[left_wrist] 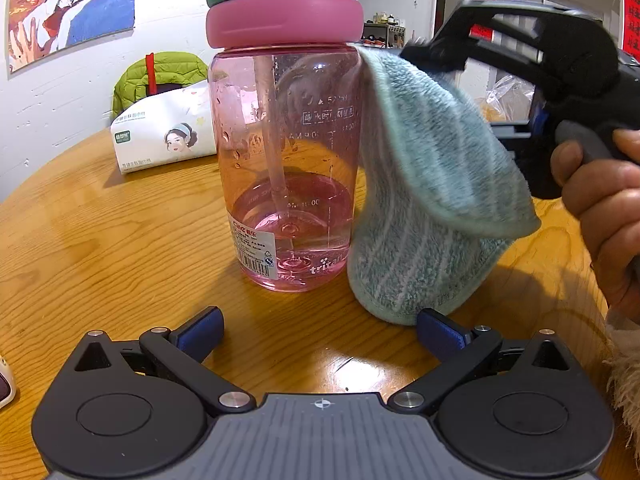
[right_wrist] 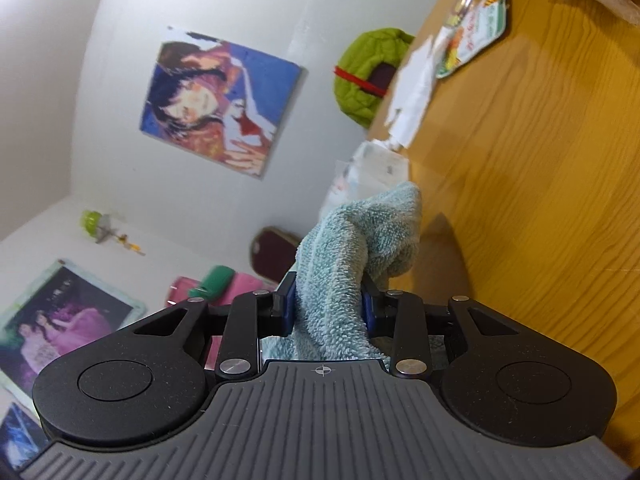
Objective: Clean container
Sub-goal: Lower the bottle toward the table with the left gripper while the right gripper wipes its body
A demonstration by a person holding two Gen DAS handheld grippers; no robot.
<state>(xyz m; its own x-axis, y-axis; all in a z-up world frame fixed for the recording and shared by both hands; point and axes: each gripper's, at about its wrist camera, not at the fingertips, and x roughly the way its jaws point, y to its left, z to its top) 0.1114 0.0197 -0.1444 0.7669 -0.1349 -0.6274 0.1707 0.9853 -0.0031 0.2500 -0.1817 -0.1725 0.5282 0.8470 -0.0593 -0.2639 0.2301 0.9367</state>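
A clear pink bottle (left_wrist: 286,168) with a pink and green lid (left_wrist: 286,4) stands upright on the round wooden table (left_wrist: 100,240), an inner straw visible. My left gripper (left_wrist: 320,330) is open, just in front of the bottle, nothing between its blue pads. My right gripper (left_wrist: 436,56) comes in from the right, held by a hand (left_wrist: 600,208), and is shut on a light blue towel (left_wrist: 432,184) that hangs against the bottle's right side. In the right wrist view, rolled sideways, the towel (right_wrist: 344,280) is pinched between the right gripper (right_wrist: 330,306) pads, and the lid (right_wrist: 218,282) shows at lower left.
A white tissue pack (left_wrist: 168,132) lies behind the bottle to the left, with a green jacket (left_wrist: 160,76) on a chair beyond it. A plastic bag (left_wrist: 508,100) sits at the far right. Posters hang on the white wall (left_wrist: 68,4).
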